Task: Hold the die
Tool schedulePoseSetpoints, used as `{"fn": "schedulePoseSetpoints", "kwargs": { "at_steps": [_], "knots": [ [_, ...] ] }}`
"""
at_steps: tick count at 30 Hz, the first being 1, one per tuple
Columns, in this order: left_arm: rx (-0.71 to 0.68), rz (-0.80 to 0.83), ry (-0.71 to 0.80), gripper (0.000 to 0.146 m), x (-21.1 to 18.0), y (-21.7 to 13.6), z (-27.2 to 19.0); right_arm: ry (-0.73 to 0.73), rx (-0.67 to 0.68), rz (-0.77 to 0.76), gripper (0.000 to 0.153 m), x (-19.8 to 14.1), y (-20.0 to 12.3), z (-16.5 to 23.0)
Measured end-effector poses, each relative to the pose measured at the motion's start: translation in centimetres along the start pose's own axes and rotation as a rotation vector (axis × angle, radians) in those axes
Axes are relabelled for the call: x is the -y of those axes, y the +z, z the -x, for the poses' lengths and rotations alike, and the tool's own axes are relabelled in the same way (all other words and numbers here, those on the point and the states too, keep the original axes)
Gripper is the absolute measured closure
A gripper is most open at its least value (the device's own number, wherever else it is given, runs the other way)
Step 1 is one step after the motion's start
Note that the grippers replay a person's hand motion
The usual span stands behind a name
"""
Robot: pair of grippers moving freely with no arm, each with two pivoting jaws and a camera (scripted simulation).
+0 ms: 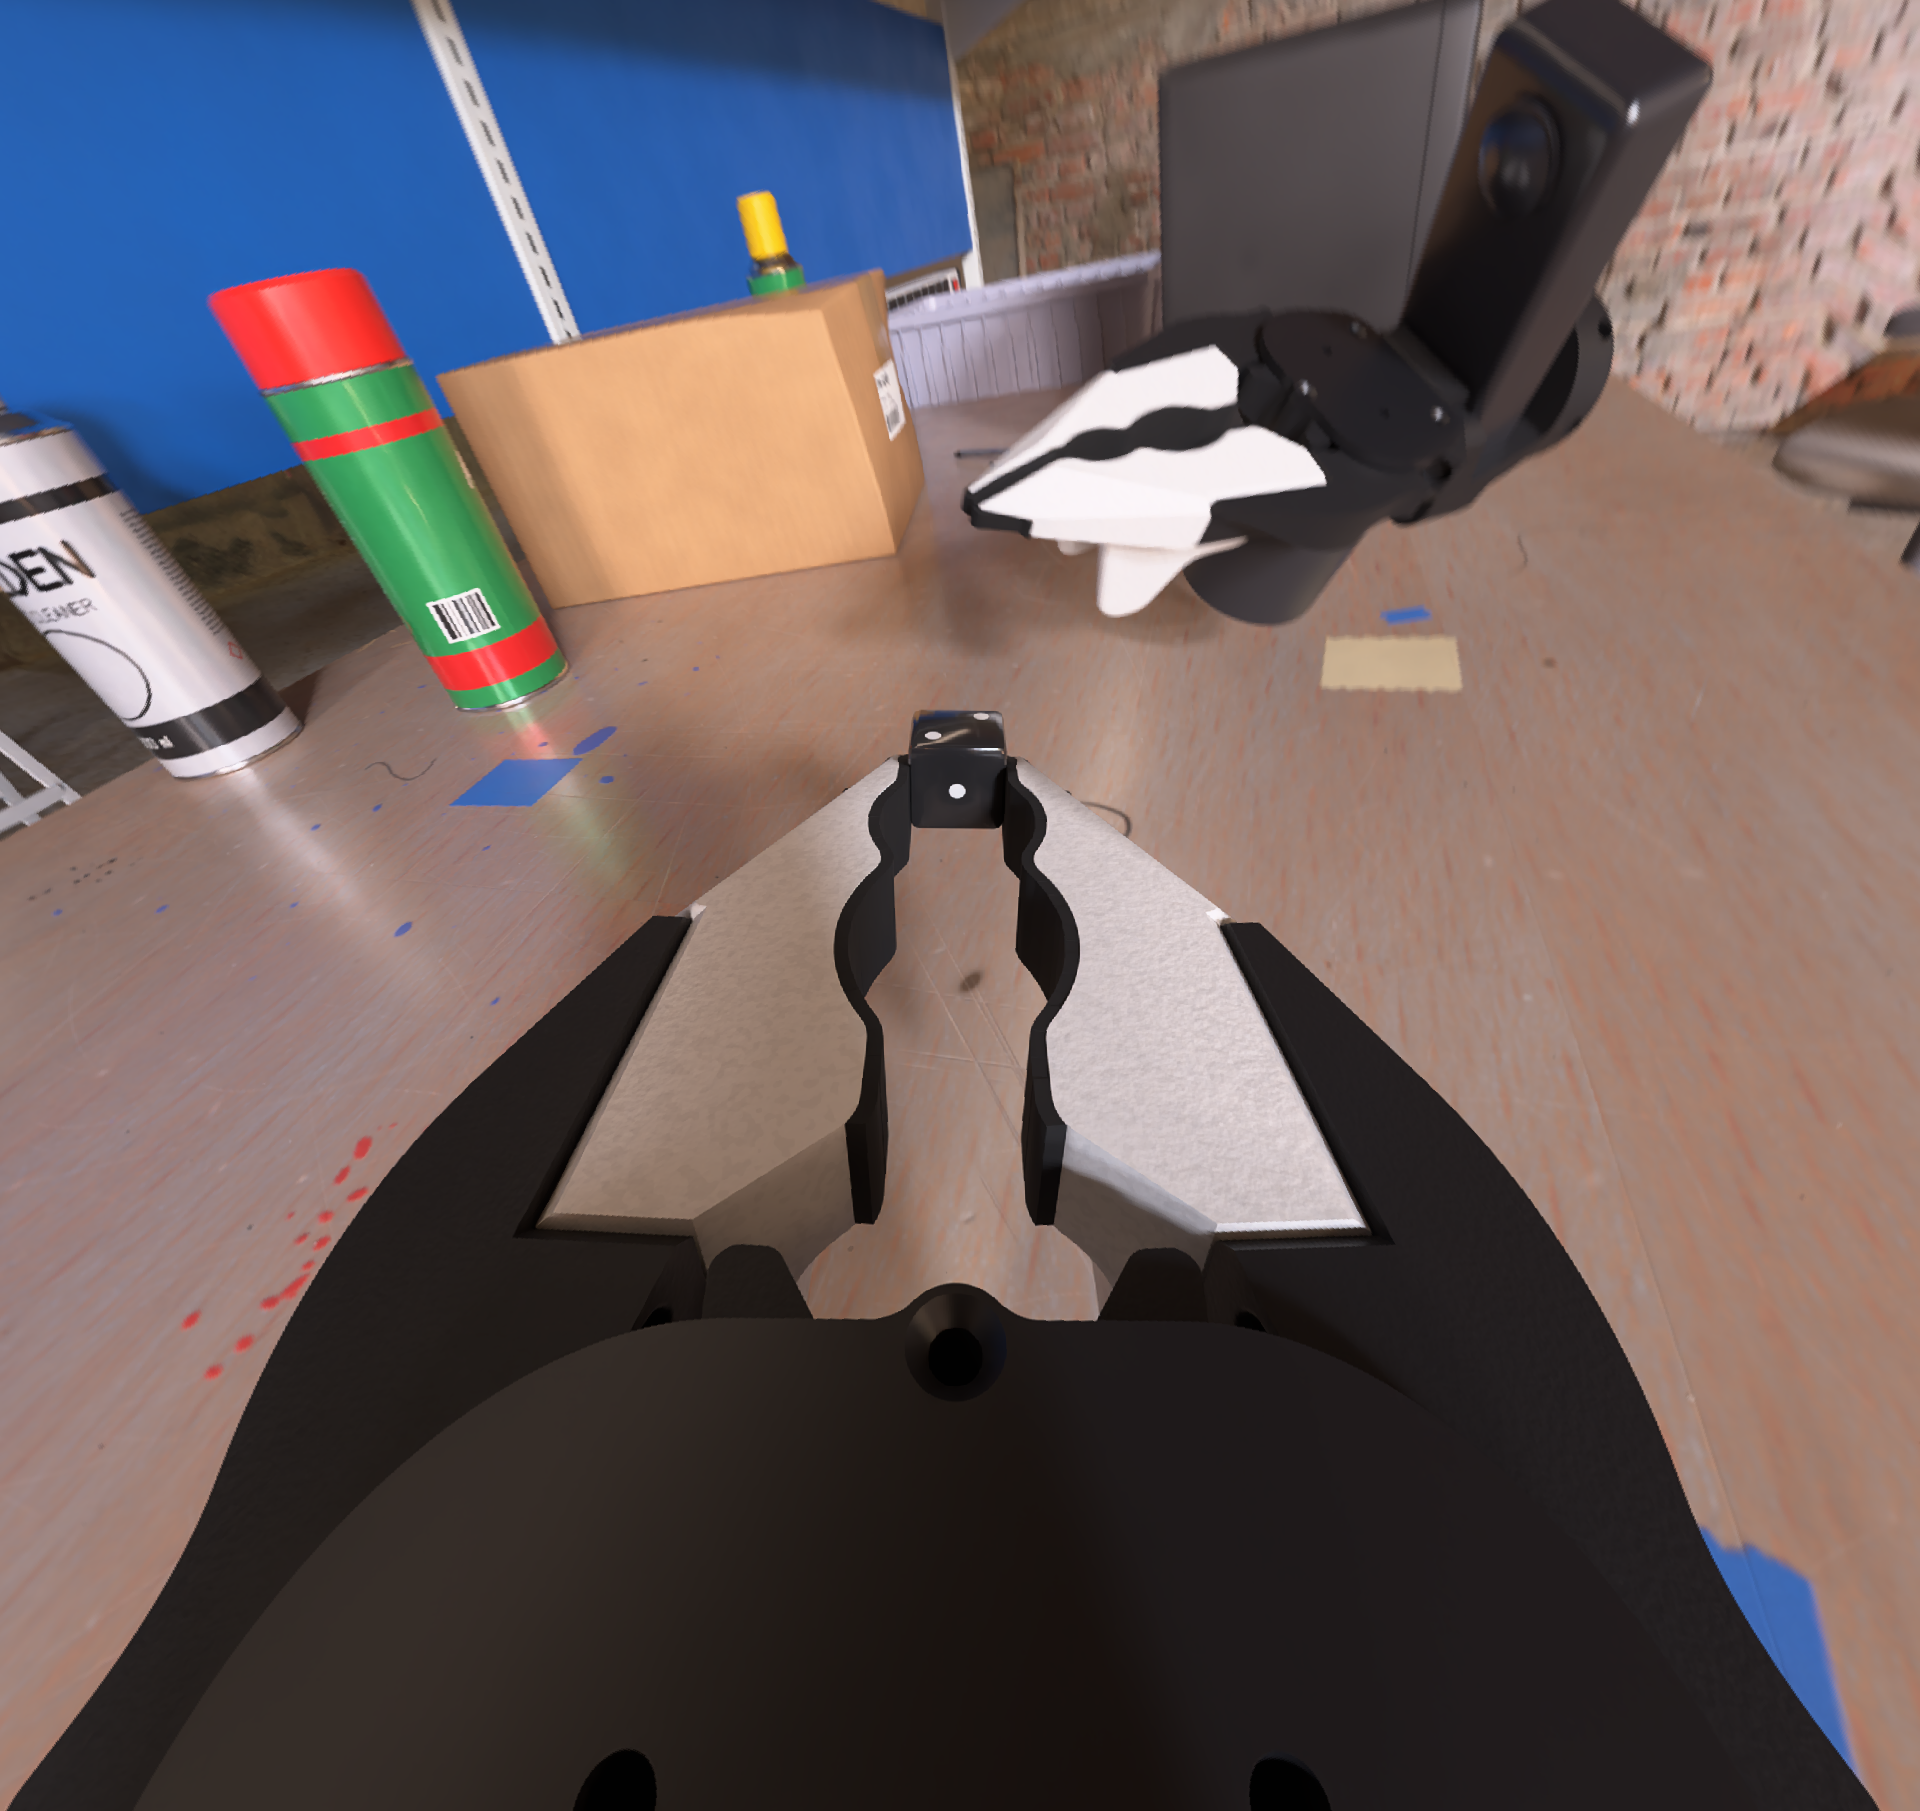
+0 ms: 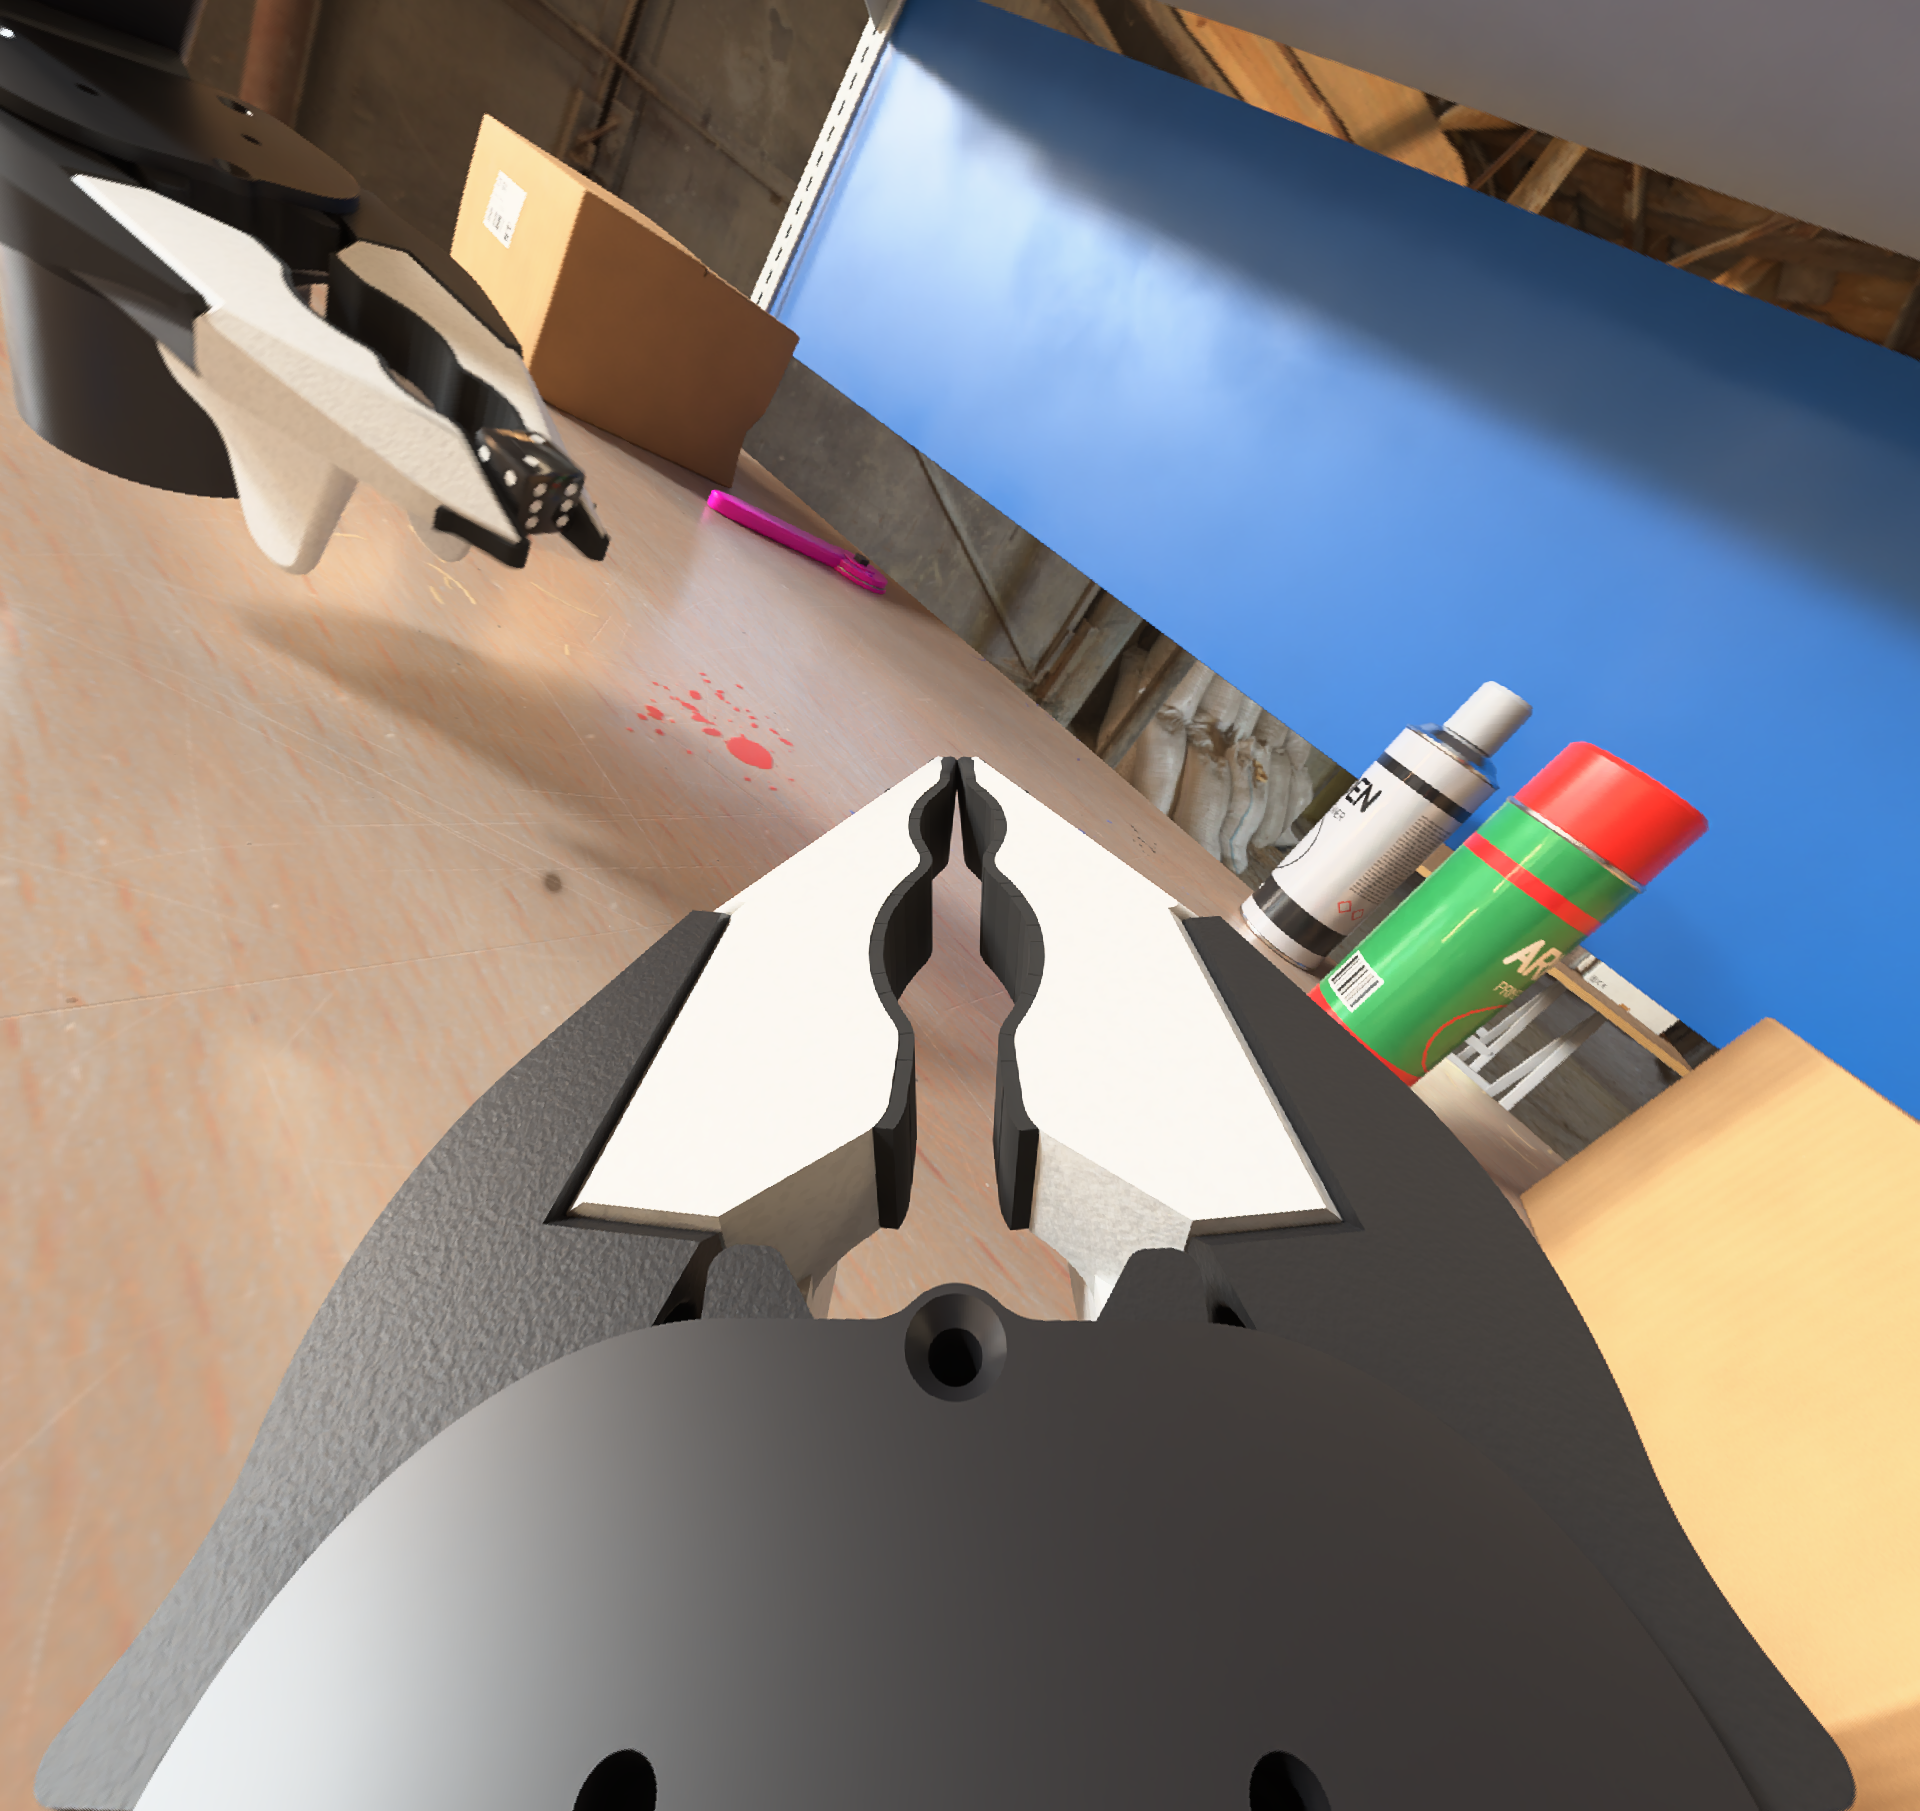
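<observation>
On the scuffed wooden counter (image 1: pixel 1143 930), a white and black spray can (image 1: pixel 125 608) and a green spray can with a red cap (image 1: pixel 405 504) stand at far left, beside a brown cardboard box (image 1: pixel 686 452). In the middle, the left gripper (image 1: pixel 957 790) has its jaws pinched on a small black die with white pips (image 1: pixel 957 774), lifted off the counter. To the right, the right gripper (image 2: pixel 956 774) hovers empty, its jaws pressed together at the tips.

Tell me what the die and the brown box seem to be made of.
The die, held between the left gripper's fingertips, looks like glossy black plastic: its top reflects light, and its dots are white. The box looks like matte cardboard: plain tan faces, sharp folded edges, no shine.
</observation>
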State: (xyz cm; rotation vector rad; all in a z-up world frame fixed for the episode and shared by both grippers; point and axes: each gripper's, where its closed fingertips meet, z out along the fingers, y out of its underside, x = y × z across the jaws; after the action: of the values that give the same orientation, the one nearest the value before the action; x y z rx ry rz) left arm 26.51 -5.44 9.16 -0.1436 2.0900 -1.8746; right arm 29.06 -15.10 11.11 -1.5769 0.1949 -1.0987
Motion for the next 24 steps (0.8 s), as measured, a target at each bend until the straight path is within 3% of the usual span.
{"fn": "schedulePoseSetpoints", "kwargs": {
  "at_steps": [6,18,21,24],
  "knots": [
    [-0.014,0.078,0.129,0.13,-0.9,0.7,-1.3,0.021,-0.032,-0.006,0.153,-0.1,-0.2,-0.6],
    [-0.027,0.028,0.038,0.13,-0.3,0.4,-0.5,-0.002,-0.12,-0.014,0.153,0.0,-0.7,-1.9],
    [-0.028,0.026,0.047,0.13,-0.3,0.4,-0.7,0.035,-0.183,-0.028,0.153,0.3,-1.2,-3.6],
    [-0.08,0.065,0.062,0.13,-0.8,0.7,-1.4,0.015,-0.336,0.012,0.153,0.0,-3.3,-7.8]
  ]
}}
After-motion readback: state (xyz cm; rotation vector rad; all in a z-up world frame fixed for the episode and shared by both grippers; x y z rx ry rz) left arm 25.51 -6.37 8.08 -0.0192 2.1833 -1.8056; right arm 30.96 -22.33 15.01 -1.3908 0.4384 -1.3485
